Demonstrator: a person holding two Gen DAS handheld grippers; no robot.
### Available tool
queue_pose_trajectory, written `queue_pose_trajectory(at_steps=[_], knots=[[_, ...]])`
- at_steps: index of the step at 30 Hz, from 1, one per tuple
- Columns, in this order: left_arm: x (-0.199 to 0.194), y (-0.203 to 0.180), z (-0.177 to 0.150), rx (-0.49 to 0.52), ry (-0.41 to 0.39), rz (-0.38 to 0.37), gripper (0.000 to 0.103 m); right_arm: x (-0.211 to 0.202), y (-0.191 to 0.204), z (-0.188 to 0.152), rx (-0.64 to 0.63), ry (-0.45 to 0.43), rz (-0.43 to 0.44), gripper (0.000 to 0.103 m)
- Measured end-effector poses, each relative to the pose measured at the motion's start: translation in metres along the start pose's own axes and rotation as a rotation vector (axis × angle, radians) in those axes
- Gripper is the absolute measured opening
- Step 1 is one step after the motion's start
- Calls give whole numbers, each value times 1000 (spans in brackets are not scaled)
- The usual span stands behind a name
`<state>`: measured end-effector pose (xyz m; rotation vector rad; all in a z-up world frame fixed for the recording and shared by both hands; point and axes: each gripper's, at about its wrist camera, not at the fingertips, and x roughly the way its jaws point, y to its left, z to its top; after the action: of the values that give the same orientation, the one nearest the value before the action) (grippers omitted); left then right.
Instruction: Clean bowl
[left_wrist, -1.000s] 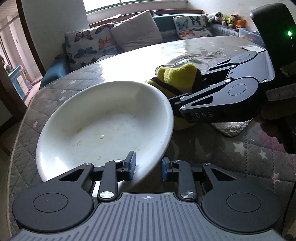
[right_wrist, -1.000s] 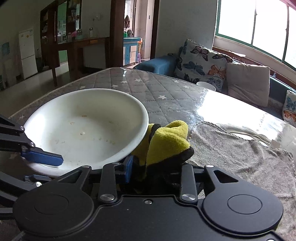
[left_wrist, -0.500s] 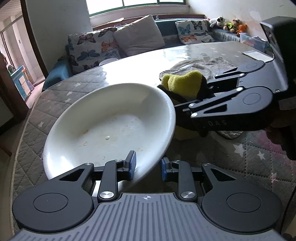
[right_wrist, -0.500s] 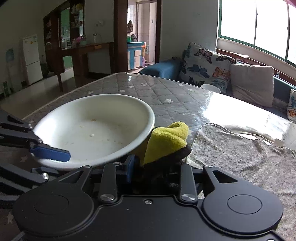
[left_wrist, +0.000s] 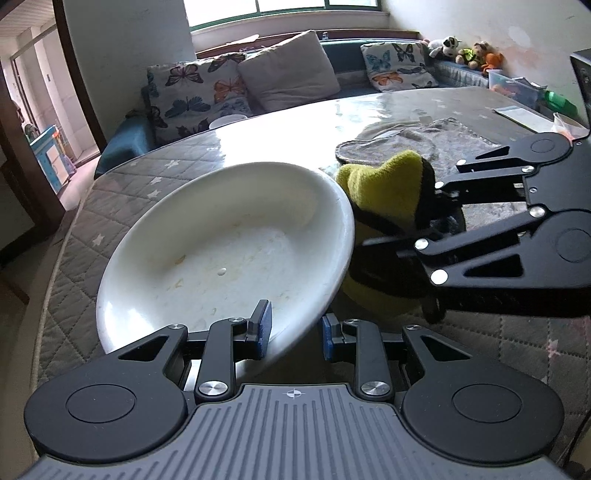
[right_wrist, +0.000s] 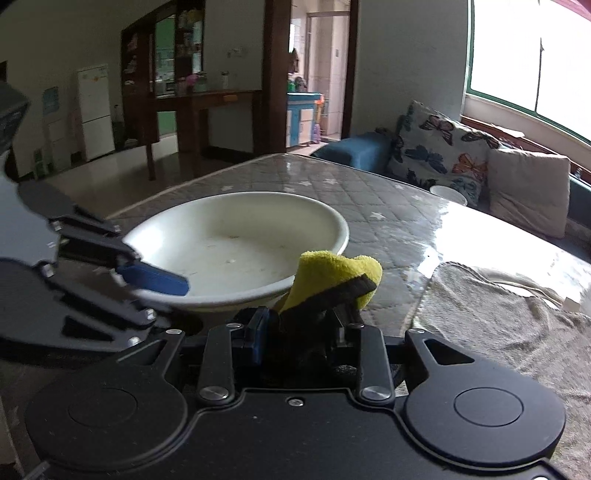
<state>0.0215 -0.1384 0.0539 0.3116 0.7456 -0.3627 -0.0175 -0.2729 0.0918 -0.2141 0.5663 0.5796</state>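
A wide white bowl with small food specks inside is held tilted above the quilted table. My left gripper is shut on its near rim, one blue pad inside and one under the wall. The same bowl fills the middle of the right wrist view, with the left gripper clamped on its left rim. My right gripper is shut on a folded yellow cloth with a dark edge. That cloth hangs just beside the bowl's right rim, outside it.
A grey towel lies spread on the glossy table behind the cloth. A small white cup stands near the far edge. A sofa with butterfly cushions runs behind the table. Boxes and papers sit far right.
The bowl has been lifted and tipped higher by my left gripper. My right gripper with the cloth has risen alongside it, staying beside the rim.
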Motion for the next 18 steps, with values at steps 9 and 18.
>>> queue_pose_trajectory(at_steps=[9,18], knots=[[-7,7,-5,-3,0,3,28,-6,19,0,-49,-12,51,32],[-12,14,-8,-2,1,0,28,13,9,7,-7,-7,38,32]])
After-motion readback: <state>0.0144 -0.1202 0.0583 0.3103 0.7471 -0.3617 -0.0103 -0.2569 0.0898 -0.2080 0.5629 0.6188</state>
